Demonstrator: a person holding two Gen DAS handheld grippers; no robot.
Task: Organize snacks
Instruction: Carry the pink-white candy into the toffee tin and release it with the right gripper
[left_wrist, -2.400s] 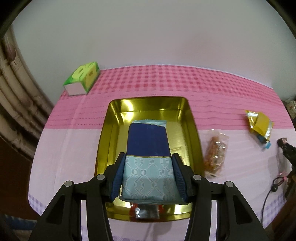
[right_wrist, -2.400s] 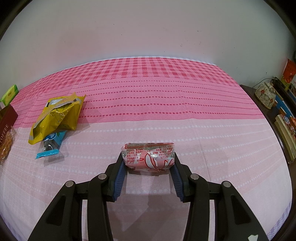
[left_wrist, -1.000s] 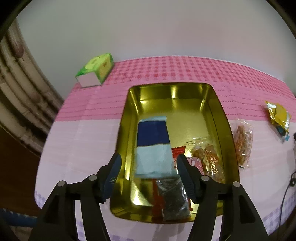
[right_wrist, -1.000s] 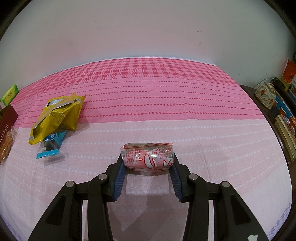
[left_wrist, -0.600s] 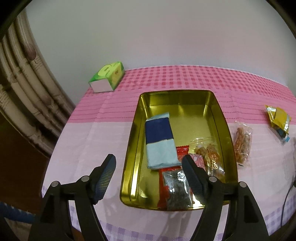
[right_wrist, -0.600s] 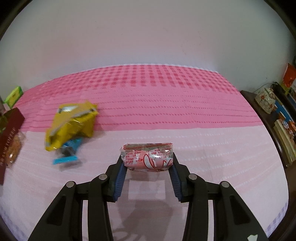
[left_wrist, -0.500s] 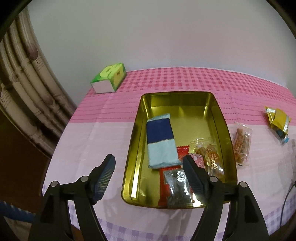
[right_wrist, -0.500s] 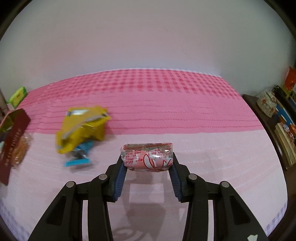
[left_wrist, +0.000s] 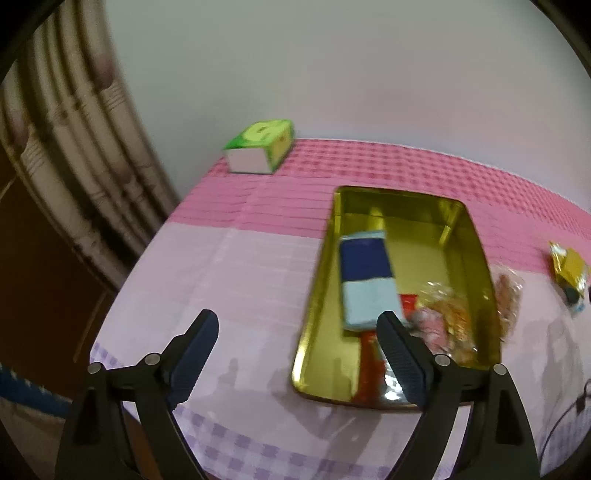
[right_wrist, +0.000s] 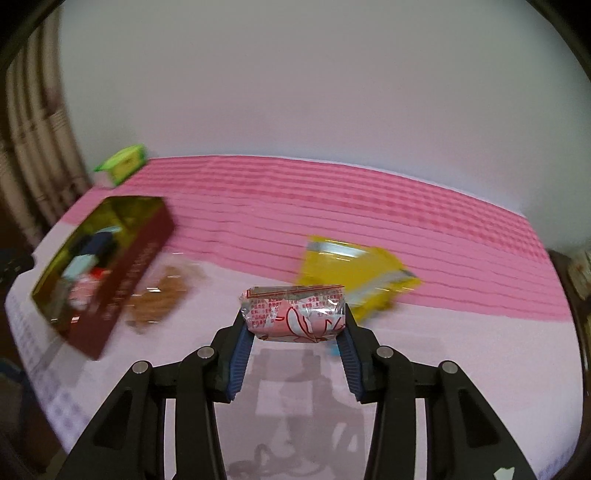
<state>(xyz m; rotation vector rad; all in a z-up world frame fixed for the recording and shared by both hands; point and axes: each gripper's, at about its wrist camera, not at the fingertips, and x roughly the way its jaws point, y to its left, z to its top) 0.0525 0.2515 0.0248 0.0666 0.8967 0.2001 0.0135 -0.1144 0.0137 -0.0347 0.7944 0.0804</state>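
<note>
A gold tray (left_wrist: 317, 288) sits on the pink tablecloth and holds a blue and light-blue packet (left_wrist: 364, 280), a red packet (left_wrist: 371, 360) and clear bags of snacks (left_wrist: 445, 319). My left gripper (left_wrist: 295, 347) is open and empty, raised over the table's near left part, left of the tray. My right gripper (right_wrist: 293, 334) is shut on a pink and white snack packet (right_wrist: 293, 314), held above the table. The tray (right_wrist: 142, 251) with its dark red side shows at the left of the right wrist view.
A clear bag of brown snacks (left_wrist: 508, 299) lies just right of the tray, also in the right wrist view (right_wrist: 162, 295). A yellow packet (right_wrist: 354, 277) (left_wrist: 567, 267) lies further right. A green tissue box (left_wrist: 260, 149) stands at the far left corner. Curtains hang at the left.
My left gripper let go of the blue packet in the tray, opened wide, and pulled back and to the left. My right gripper lifted the pink packet and swung left toward the tray.
</note>
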